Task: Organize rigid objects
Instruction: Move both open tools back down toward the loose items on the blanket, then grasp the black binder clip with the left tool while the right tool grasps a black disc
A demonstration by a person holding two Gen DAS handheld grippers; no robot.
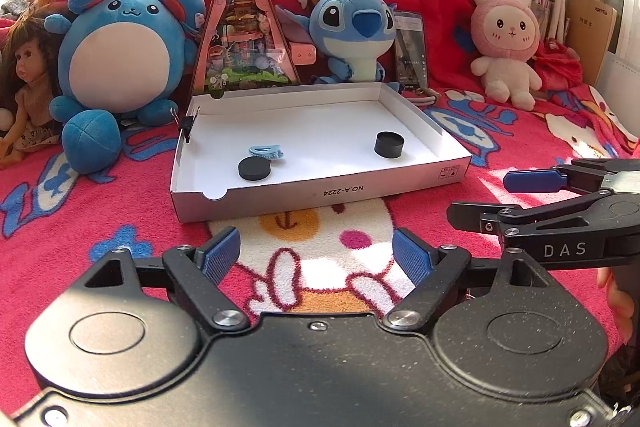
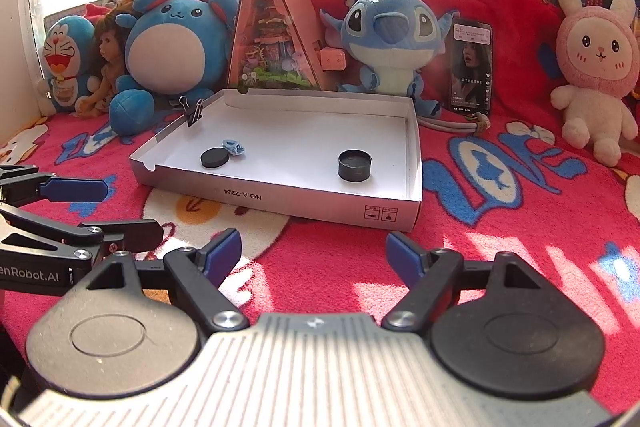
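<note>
Disc (image 1: 254,169), clip (image 1: 265,152), cap (image 1: 389,144) in box (image 1: 320,195).

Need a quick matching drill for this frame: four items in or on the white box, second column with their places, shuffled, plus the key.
Items
1. flat black disc
2. black round cup
3. binder clip
4. light blue clip

Places
A. clamped on the left wall of the white box
B. alone on the right side of the box floor
C. front left of the box floor
D. just behind the disc, touching it or nearly so

Pairs: 1-C, 2-B, 3-A, 4-D
</note>
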